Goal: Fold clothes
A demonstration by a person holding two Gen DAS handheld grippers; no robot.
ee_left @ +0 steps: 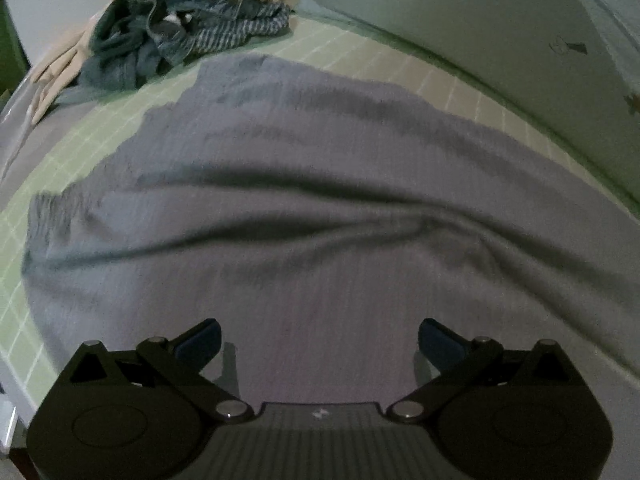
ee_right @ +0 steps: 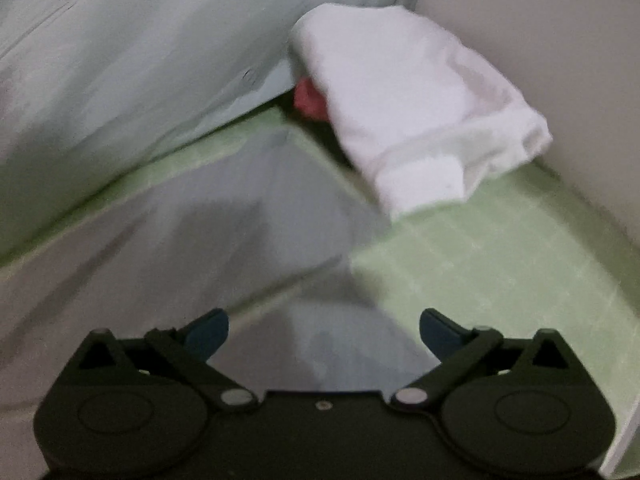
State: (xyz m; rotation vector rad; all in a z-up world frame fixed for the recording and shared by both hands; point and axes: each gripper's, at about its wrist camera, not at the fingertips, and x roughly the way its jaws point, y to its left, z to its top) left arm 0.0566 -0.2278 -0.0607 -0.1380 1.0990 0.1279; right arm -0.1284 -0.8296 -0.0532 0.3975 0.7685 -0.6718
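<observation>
grey knit cloth (ee_left: 320, 208) lies spread and rippled across the green gridded mat (ee_left: 52, 168) on the counter, filling most of its middle. left gripper (ee_left: 319, 340) hangs over the cloth's near part, jaws released and wide, nothing between them. right gripper (ee_right: 324, 330) is likewise spread wide and empty above a grey corner of cloth (ee_right: 256, 216). a heap of denim and beige clothes (ee_left: 180, 36) sits at the far left corner; a folded white garment (ee_right: 420, 116) rests at the far right corner, something red (ee_right: 308, 98) under it.

A green gridded mat (ee_left: 360, 46) carries a grey garment (ee_left: 304, 208), a clothes pile (ee_left: 180, 36) and white folded cloth (ee_right: 420, 120).
</observation>
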